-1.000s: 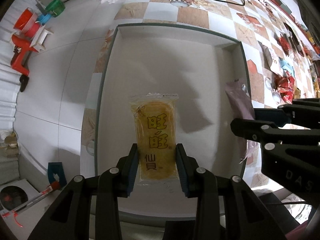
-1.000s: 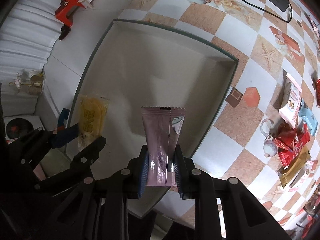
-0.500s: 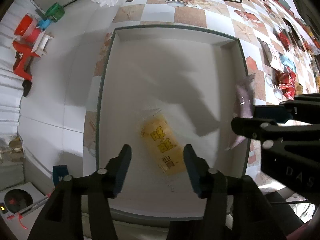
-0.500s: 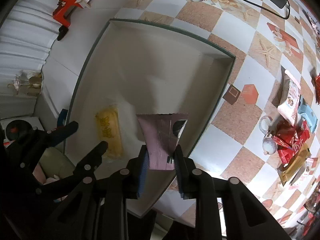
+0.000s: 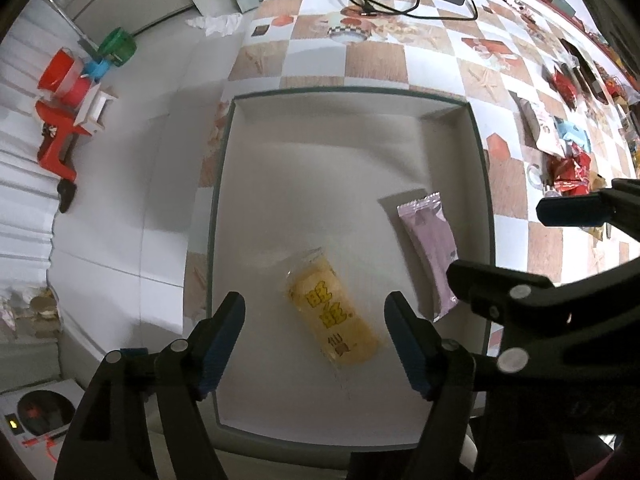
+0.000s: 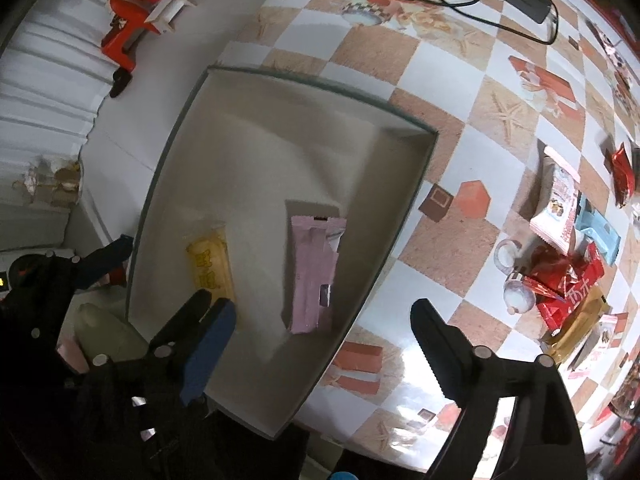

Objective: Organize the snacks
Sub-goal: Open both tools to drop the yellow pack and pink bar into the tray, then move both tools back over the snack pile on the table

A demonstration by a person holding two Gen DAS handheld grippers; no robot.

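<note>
In the left wrist view we find the left gripper (image 5: 316,324) at lower centre, fingers spread and empty. Between them, flat on the floor of the shallow white rectangular tray (image 5: 320,160), lies the yellow plastic-wrapped rice cracker (image 5: 334,314), tilted. Right of it lies the mauve foil snack packet (image 5: 432,252). The right gripper (image 6: 322,330) is likewise released, holding nothing.

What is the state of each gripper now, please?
Left gripper: open, holding nothing; yellow snack pack lies in the tray.
Right gripper: open, holding nothing; pink snack pack lies in the tray.
</note>
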